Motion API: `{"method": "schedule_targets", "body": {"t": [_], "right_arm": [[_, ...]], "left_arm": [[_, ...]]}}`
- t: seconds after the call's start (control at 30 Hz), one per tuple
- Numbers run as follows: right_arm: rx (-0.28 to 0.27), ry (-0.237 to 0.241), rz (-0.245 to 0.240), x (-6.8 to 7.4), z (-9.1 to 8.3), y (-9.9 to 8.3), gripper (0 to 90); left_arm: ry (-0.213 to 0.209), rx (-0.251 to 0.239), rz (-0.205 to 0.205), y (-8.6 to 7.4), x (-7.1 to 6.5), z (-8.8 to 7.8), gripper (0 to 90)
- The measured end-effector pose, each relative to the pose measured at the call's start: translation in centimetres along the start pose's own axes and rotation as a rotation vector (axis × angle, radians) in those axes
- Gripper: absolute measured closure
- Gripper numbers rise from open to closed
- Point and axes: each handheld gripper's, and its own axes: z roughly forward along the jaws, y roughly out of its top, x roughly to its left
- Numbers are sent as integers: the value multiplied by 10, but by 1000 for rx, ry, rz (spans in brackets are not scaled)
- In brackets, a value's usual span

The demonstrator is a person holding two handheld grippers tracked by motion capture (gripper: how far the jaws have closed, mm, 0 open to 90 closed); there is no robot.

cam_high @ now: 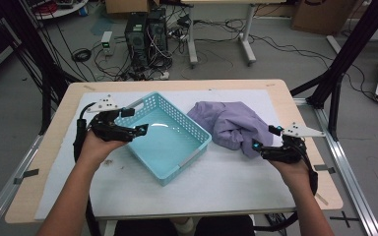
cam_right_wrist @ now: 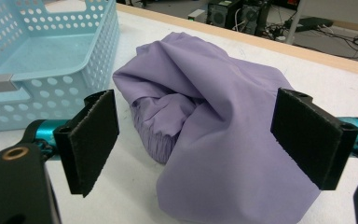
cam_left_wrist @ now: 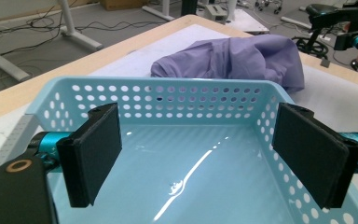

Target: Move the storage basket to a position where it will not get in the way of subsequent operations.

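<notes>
right gripper (cam_right_wrist: 196, 140) open, facing purple cloth (cam_right_wrist: 214, 112)

Table (cam_high: 275, 93) with basket (cam_high: 187, 129), cloth (cam_high: 231, 123)

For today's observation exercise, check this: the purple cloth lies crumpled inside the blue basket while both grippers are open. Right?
Not quite. The purple cloth lies on the table beside the blue basket, not inside it; the high view shows this. Both grippers are open.
</notes>
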Motion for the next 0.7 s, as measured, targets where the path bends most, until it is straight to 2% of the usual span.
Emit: {"method": "schedule_targets", "body": {"t": [0.1,0.3,0.43,0.7], "right_arm": [[2,1,-2,0,-1,-2,155],[-6,-4,-5,-1,-3,-1,154],[-2,-3,-4,0,-3,0,154],[0,-4,-23,2,-3,0,154]], "left_arm": [[-16,11,3,-1,-4,6,157],[-89,27,19,4,-26,33,157],[-122,30,4,5,-40,50,157],[-150,119,47,6,-63,90,157]]}}
